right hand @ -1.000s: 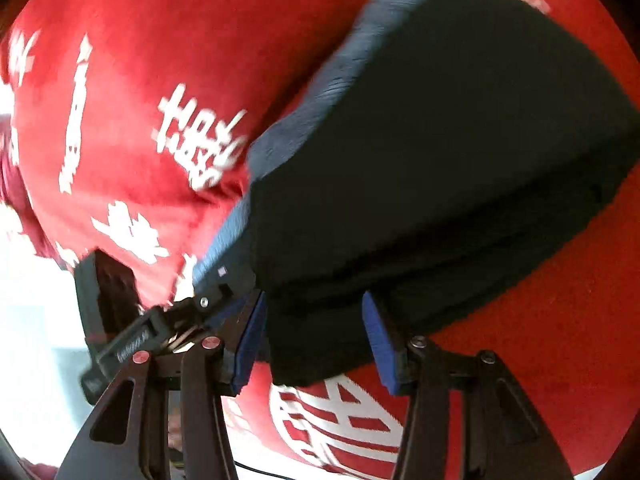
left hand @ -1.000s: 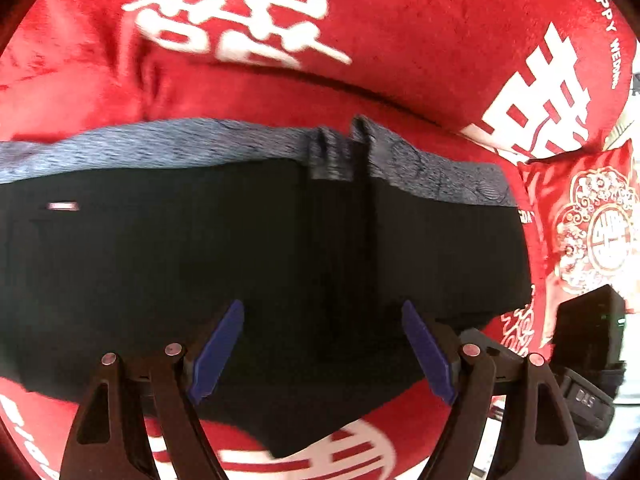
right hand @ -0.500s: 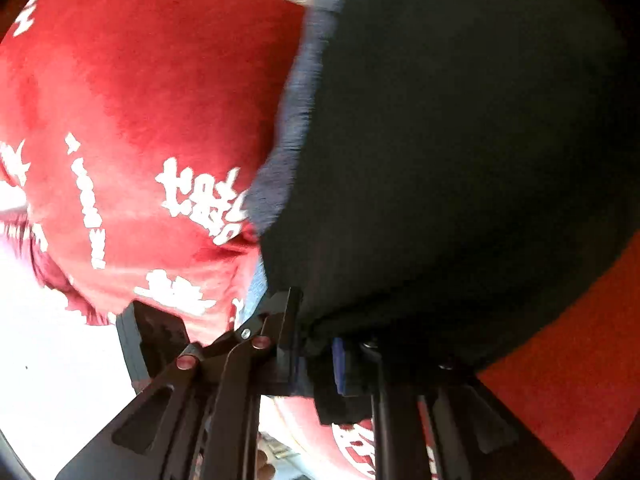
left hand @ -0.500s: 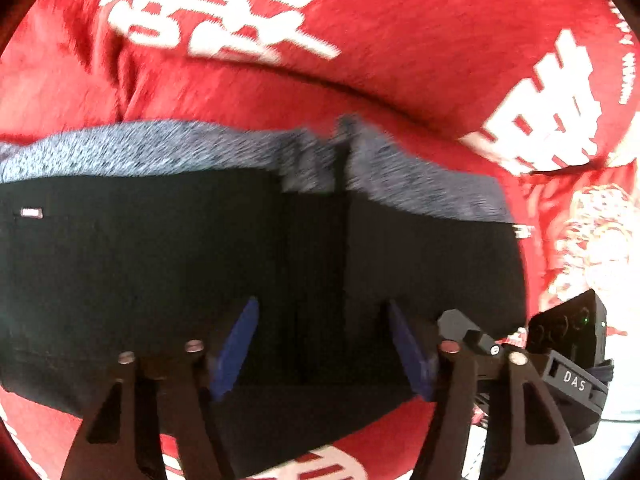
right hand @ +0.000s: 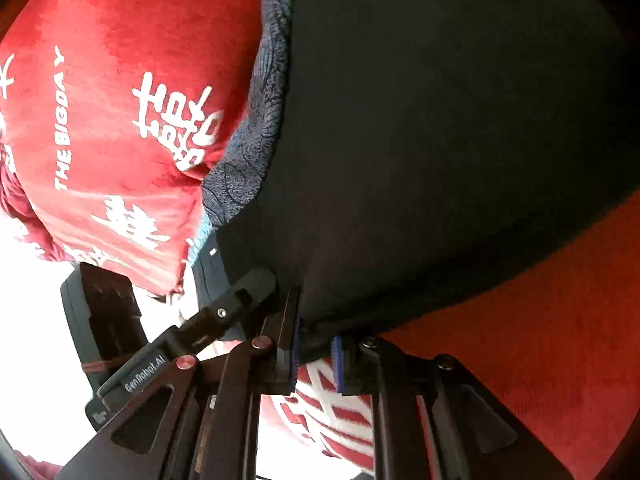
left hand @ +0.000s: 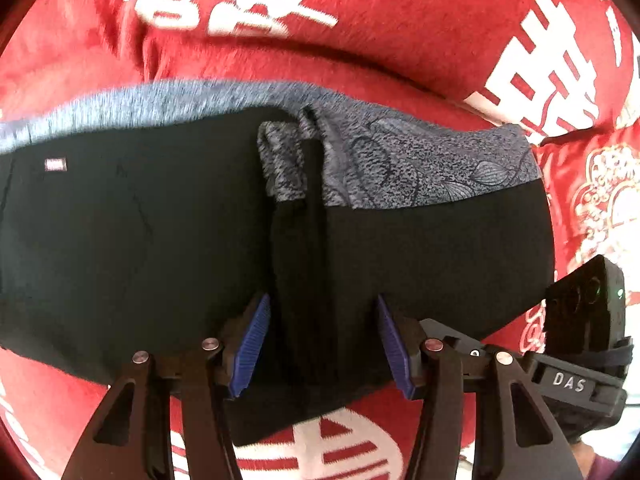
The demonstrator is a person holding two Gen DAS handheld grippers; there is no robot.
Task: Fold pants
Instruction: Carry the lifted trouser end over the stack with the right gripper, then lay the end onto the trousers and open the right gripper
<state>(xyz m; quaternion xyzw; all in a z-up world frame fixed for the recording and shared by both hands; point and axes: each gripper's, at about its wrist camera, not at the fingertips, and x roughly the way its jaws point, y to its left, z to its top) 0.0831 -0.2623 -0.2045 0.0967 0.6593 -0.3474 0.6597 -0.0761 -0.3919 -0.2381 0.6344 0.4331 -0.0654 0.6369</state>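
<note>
1. Lying across a red bedspread (left hand: 400,28) printed with white characters, the black pants (left hand: 140,240) filled the middle of the left wrist view, their grey patterned waistband (left hand: 420,160) running along the upper edge of the dark cloth.

2. Down the centre of that frame ran a raised vertical pleat, suggesting the garment was bunched or already doubled at that line; how many layers lay there could not be told.

3. The left gripper (left hand: 322,344) stood at lower centre of its frame, its blue pads (left hand: 250,344) spread either side of the pleat and drawing closer, with cloth between them but not yet pressed.

4. The right gripper (right hand: 316,354), at lower centre of its own view, had its fingers brought nearly together on the near hem of the pants, pinching a thin edge of black fabric just above the bedspread.

5. Seen from the right wrist, the pants rose as a dark mass over the upper right of the frame, the waistband edging it on the left.

6. The fold appeared to be at an early or middle stage: one edge was gripped, the second grasp was not complete, and the cloth remained to be carried over and laid flat.

7. A red cushion (left hand: 592,196) sat at the right edge of the left wrist view.
</note>
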